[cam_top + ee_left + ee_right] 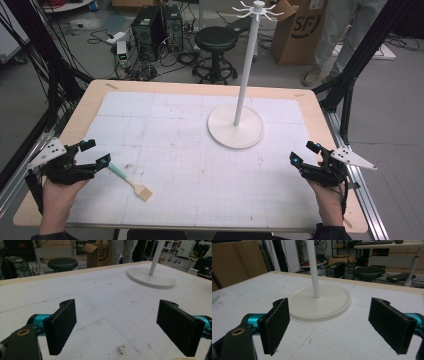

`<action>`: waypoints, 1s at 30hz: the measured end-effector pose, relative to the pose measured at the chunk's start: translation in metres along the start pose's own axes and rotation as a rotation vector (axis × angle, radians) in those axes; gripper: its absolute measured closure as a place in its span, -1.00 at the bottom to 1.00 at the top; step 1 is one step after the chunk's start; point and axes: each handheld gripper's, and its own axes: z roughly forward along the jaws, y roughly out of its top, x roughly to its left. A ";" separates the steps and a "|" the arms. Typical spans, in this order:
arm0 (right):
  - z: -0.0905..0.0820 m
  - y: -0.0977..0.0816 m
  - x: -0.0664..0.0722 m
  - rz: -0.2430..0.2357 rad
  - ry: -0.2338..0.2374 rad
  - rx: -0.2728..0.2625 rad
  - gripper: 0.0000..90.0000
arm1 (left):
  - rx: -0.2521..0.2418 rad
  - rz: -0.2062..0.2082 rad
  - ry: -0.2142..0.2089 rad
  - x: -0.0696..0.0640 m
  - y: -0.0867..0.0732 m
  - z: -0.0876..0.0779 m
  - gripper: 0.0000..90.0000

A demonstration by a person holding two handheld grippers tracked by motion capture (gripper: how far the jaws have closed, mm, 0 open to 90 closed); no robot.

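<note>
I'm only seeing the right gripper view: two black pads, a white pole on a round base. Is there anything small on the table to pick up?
Observer: Yes, a small brush with a green handle and a pale head lies flat near the left gripper.
Operator: Is that gripper holding it?
Observer: No. In the left gripper view its jaws stand wide open over bare table.
Operator: What's at the top of the pole?
Observer: The high view shows the stand ending in a ring of small white hooks, with nothing hanging on them.
Operator: And my gripper?
Observer: The right gripper is open too, at the table's right edge.
</note>
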 end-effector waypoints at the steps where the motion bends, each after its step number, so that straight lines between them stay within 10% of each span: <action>1: 0.000 0.000 -0.001 -0.002 0.000 -0.002 -0.63 | 0.000 0.000 0.000 0.000 0.000 0.000 -0.62; 16: -0.003 0.002 -0.002 0.002 -0.007 -0.006 -0.63 | 0.000 -0.003 0.010 0.001 -0.002 -0.017 -0.58; 30: -0.001 0.001 0.000 -0.006 -0.008 0.006 -0.63 | 0.032 -0.037 0.034 0.007 -0.020 -0.033 0.25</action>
